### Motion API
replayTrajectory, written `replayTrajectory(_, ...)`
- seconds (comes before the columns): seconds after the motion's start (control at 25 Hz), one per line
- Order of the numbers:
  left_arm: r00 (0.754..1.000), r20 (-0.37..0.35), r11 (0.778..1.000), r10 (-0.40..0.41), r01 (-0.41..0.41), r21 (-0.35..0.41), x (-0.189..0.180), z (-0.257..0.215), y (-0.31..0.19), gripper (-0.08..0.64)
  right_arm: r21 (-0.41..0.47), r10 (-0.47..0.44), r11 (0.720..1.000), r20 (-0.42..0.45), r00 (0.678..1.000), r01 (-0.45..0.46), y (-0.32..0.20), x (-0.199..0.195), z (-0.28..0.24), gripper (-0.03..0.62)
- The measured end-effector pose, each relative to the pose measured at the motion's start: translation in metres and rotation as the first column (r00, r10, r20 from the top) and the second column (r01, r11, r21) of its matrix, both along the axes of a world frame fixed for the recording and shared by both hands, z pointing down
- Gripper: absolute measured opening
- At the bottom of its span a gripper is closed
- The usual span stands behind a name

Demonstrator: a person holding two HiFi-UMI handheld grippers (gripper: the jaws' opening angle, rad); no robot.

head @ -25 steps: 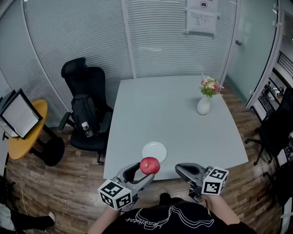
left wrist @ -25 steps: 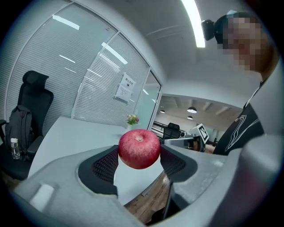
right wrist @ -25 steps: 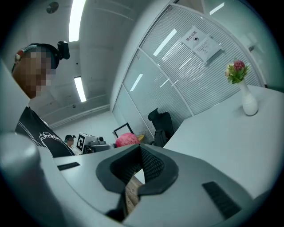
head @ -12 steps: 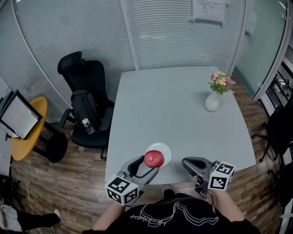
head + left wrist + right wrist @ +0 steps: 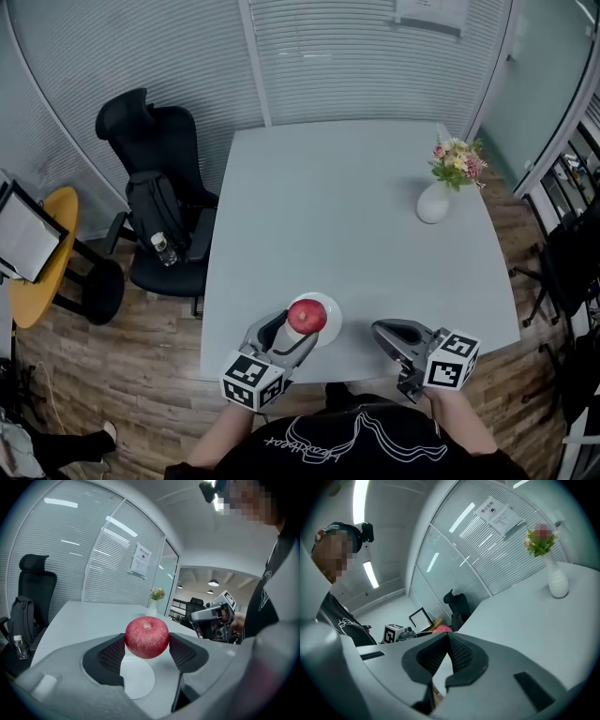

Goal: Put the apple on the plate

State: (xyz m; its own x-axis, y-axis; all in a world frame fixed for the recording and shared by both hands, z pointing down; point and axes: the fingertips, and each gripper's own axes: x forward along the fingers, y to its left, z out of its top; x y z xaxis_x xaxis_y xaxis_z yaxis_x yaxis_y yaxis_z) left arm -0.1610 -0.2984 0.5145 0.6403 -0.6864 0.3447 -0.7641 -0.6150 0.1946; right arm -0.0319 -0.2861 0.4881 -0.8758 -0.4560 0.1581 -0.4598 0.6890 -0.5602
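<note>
Apple (image 5: 307, 316), red and round, is being held over the near edge of a large pale grey table (image 5: 347, 216) that is filling the middle of the head view. A black office chair (image 5: 155, 187) is standing at the table's left side with a dark backpack (image 5: 155, 214) resting on its seat. At the bottom of the view, the person is holding both grippers out over the table's near edge.

The left gripper (image 5: 292, 330) is clamping the apple between its two ribbed pads, one pressing on each side, stem end facing up. The right gripper (image 5: 382, 330) is hanging near it to the right, well apart, its jaws pressed together with nothing between them.

A white vase (image 5: 432, 202) of flowers is standing near the table's far right corner. A small white plate (image 5: 330, 323) is lying near the front edge, directly under the apple. In the left gripper view the apple (image 5: 146, 637) is hovering slightly above the plate (image 5: 136, 679).
</note>
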Motion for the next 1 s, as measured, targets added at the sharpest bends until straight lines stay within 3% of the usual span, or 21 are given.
replayTrajectory(0.24,0.996,0.090,1.000,0.007,-0.006,-0.014,-0.001,0.038,-0.018,0.301,-0.033,0.020,0.999,-0.023,1.000,-0.020,-0.011,0.010,0.015,0.008)
replayTrajectory(1.0,0.982,0.176,0.991,0.067,-0.045,-0.128,0.006,0.133,-0.034,0.301,-0.097,0.046,0.994,-0.075,0.996,-0.053,-0.017,0.021,0.040,0.008)
